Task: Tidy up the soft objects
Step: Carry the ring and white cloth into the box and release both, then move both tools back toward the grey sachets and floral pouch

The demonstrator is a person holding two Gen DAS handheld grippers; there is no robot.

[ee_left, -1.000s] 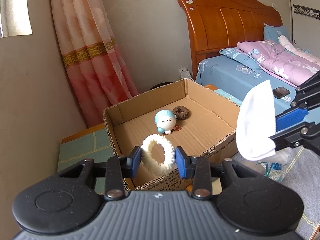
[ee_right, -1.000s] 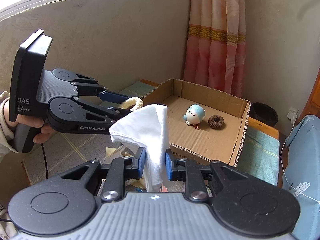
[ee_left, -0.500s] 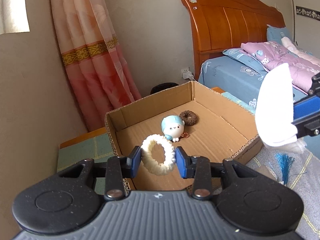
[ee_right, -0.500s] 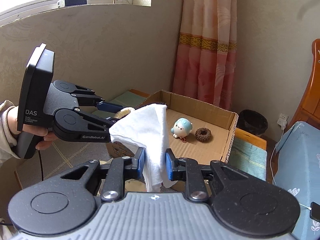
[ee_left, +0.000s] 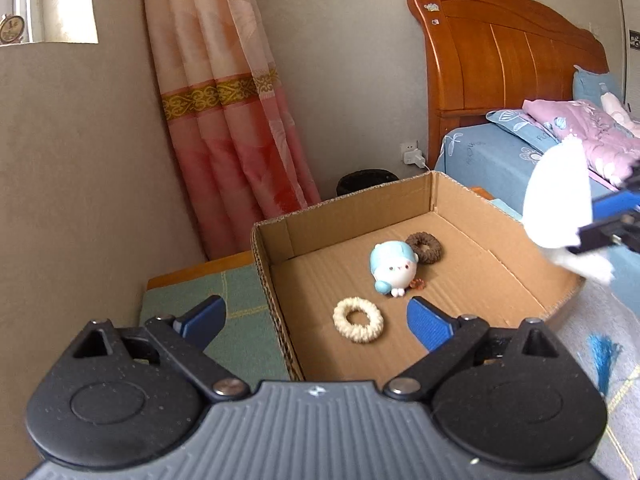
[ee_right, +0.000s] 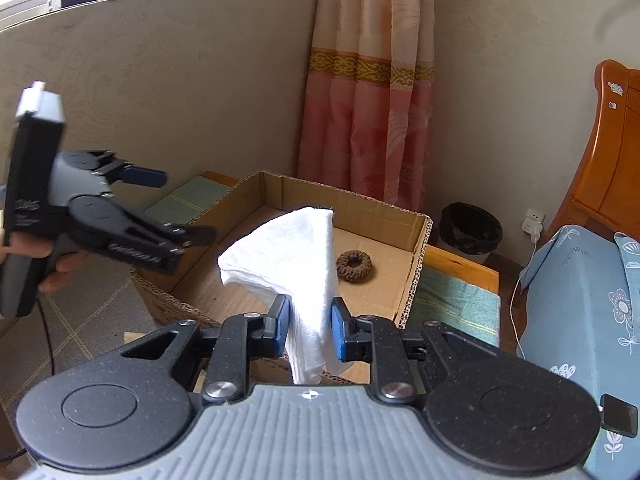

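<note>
A: Left hand-held gripper (ee_left: pixel 314 322) — its blue pads are swinging apart with nothing between them. The cream fuzzy ring-shaped hair tie (ee_left: pixel 358 319) lies flat on the floor of the shallow brown cardboard box (ee_left: pixel 472 204), near the front-left corner, clear of both pads.

B: And the other soft things?

A: The round pale-blue and white plush toy (ee_left: pixel 393 267) sits just behind the cream ring, and the dark brown fuzzy hair tie (ee_left: pixel 423 243) is just beyond the toy. All three are inside the box. The right hand-held gripper (ee_right: pixel 307 328) is clenched on the folded white cloth (ee_right: pixel 292 248), which stands up above the pads and hangs below them, over the near edge of the box.

B: Risks from here?

A: Judgement only. First, the left fingers (ee_left: pixel 428 322) hang low over the box — pulling back carelessly could catch the corrugated wall or nudge the cream ring. Second, the cloth blocks most of the right wrist view; the plush toy is hidden behind it, so the drop spot is half blind. Third, the cloth is loose and light. Let go from high up, it may unfold and drape over the rim, or cover the small items. Fourth, the two tools are close, and crossing paths could knock them together.

B: The box itself?

A: It looks light, so a bump might slide it on the desk (ee_left: pixel 188 304).
</note>
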